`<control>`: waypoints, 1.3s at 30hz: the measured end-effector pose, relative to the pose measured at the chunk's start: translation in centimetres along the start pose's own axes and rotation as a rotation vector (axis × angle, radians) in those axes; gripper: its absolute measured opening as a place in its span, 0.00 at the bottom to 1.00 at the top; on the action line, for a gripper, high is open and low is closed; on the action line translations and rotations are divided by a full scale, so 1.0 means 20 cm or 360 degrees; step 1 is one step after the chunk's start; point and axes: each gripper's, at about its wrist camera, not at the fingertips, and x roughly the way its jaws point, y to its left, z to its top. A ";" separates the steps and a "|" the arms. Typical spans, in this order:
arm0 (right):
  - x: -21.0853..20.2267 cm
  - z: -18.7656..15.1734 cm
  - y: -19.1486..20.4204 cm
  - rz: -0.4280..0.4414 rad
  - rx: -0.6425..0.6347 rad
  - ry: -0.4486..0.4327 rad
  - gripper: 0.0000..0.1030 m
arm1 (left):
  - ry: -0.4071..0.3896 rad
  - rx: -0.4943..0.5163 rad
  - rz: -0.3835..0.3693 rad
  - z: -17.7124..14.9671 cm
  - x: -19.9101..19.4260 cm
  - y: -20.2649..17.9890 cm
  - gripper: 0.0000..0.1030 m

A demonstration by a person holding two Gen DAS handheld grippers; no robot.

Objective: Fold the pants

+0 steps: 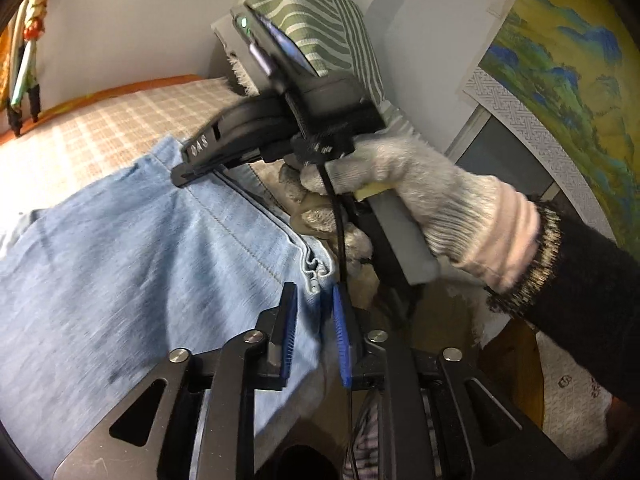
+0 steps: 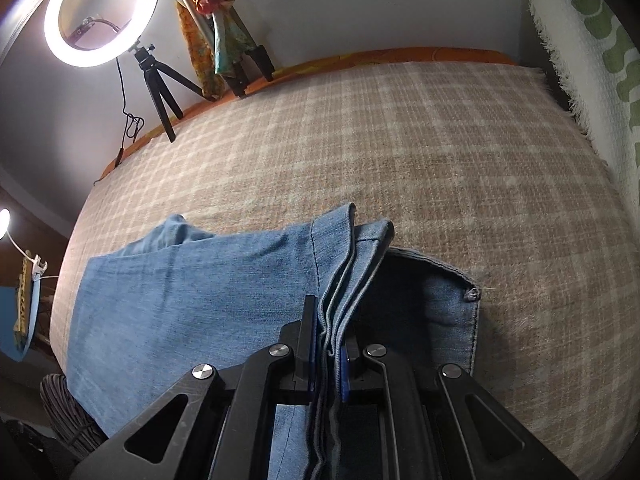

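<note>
Light blue denim pants (image 1: 132,264) lie on a beige plaid blanket (image 1: 112,120). My left gripper (image 1: 316,300) has its blue pads on either side of a bunched hem edge (image 1: 314,276) with a gap; the jaws look open around it. My right gripper (image 1: 192,174), held by a gloved hand (image 1: 420,196), pinches the same edge further along. In the right wrist view my right gripper (image 2: 330,340) is shut on several stacked denim layers (image 2: 340,280), with the pants (image 2: 192,300) spread to the left on the blanket (image 2: 400,140).
A lit ring light on a small tripod (image 2: 100,12) and a second tripod with cloth (image 2: 224,40) stand at the blanket's far edge by the wall. A green striped cloth (image 1: 316,20) hangs at the right. A landscape painting (image 1: 568,80) leans further right.
</note>
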 end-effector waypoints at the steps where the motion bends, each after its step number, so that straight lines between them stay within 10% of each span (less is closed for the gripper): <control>1: 0.00 0.00 0.01 -0.0025 -0.0020 0.0003 0.06 | -0.0008 -0.0009 0.0002 -0.01 -0.03 0.01 0.23; 6: -0.01 0.00 0.03 -0.0225 -0.0065 0.0018 0.34 | -0.0064 -0.0082 0.0053 -0.06 -0.24 0.08 0.23; 11: -0.15 0.00 0.08 -0.0302 -0.0060 -0.0122 0.35 | -0.0153 -0.0148 0.0201 -0.18 -0.51 0.20 0.23; 24: -0.19 -0.11 0.80 0.0100 -0.0380 -0.0251 0.37 | -0.0311 -0.0534 0.0898 -0.68 -1.09 0.69 0.22; 39: 0.18 -0.19 1.62 0.0358 -0.0806 0.0003 0.37 | -0.0175 -0.0740 0.0982 -1.10 -1.03 0.84 0.21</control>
